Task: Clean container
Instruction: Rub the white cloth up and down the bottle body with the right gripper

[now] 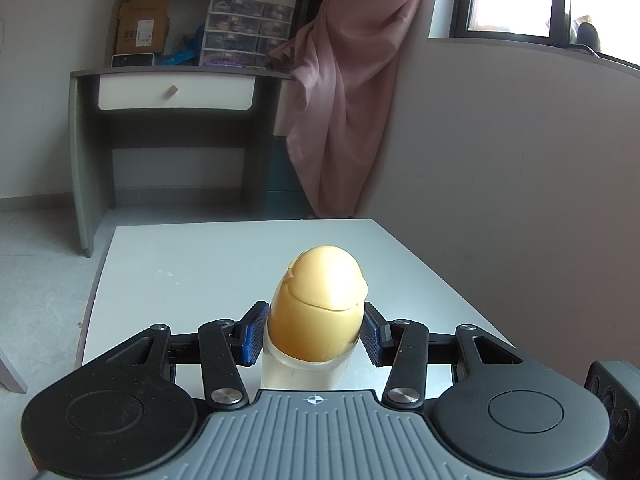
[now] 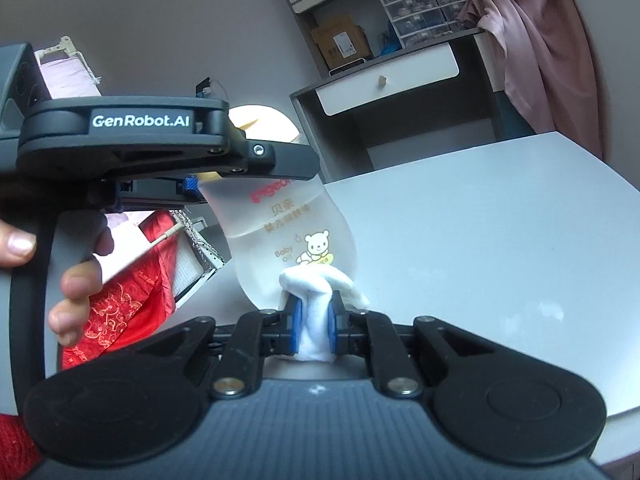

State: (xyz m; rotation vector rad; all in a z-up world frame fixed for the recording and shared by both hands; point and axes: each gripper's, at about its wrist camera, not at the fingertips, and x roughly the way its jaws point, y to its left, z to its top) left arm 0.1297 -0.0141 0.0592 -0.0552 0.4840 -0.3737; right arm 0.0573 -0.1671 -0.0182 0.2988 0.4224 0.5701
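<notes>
left claw pinching bottle, right claw pinching white cloth against it

Bottle: stood upright on the desk, between the left tongs.
Cloth: between the right tongs, touching the bottle's front.

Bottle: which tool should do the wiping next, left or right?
Right. The right tool is shut on the cloth, which already touches the bottle low on its front. The left tool grips the bottle just below its yellow cap, so it should only steady it.
</notes>
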